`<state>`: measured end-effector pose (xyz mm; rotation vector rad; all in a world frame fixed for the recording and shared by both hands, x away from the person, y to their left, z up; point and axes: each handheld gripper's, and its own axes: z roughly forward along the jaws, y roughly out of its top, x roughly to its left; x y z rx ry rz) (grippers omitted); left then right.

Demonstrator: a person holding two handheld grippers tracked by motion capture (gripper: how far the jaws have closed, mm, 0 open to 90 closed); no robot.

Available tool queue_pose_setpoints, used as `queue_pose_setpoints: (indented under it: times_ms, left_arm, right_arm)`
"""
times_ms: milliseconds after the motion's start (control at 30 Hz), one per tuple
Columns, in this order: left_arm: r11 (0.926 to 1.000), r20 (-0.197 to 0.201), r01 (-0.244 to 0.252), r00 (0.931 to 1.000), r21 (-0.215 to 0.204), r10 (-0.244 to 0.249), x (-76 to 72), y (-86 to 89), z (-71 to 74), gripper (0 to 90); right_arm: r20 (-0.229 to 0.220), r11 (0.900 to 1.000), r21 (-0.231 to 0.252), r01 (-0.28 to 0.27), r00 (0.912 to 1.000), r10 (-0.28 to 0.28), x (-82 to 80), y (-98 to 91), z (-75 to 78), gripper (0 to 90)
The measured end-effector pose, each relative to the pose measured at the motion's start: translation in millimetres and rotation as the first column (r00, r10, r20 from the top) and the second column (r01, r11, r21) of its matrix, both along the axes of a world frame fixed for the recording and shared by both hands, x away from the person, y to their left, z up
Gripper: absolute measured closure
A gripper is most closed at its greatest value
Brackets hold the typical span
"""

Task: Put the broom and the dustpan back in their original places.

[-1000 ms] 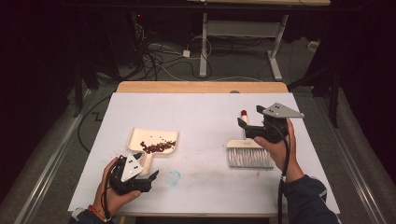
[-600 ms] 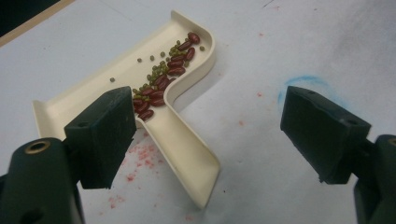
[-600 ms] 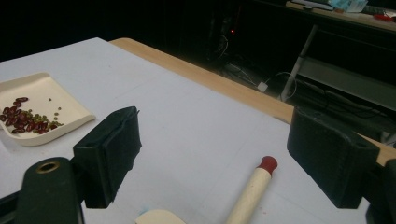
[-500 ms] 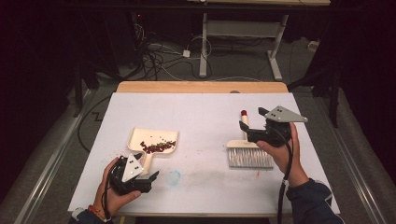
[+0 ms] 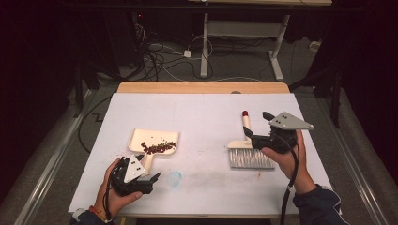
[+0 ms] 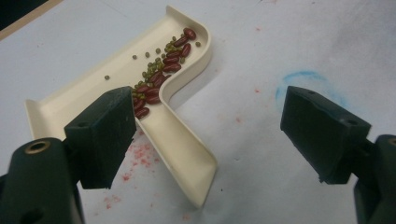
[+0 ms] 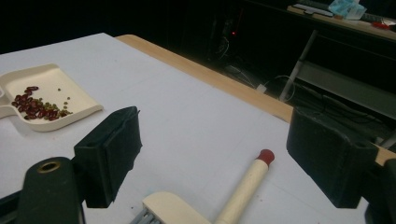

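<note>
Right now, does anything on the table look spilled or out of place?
Nothing is spilled: the beans all lie inside the dustpan. The only oddities are marks on the table: a faint blue ring and reddish specks near the dustpan handle. The brush lies flat.

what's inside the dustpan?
The dustpan holds red beans and small green beans; the left gripper's finger covers part of the pile's near end.

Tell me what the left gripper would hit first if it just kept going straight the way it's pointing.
Most likely the handle of the cream dustpan, which lies between the open jaws of the left gripper. Beyond it sit the beans in the pan. Depth is hard to judge.
</note>
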<state>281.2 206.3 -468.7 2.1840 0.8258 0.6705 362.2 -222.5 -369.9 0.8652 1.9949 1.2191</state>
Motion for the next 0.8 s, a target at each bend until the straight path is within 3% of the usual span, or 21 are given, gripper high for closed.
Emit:
queue_pose_setpoints:
  times_ms: [433, 800]
  left_arm:
    - [1.0000, -0.003, 0.005, 1.0000, 0.006, -0.005, -0.2, -0.9, -0.4, 18.2]
    - [0.9998, -0.004, 0.011, 0.9999, 0.015, -0.011, -0.4, -1.4, -0.5, 18.2]
  right_arm:
    - [0.018, 0.9998, -0.020, -0.007, 0.9998, 0.007, -16.8, -5.5, -1.9, 18.0]
    - [0.090, 0.9981, -0.062, -0.007, 0.9959, 0.012, -34.2, -7.3, -14.2, 18.2]
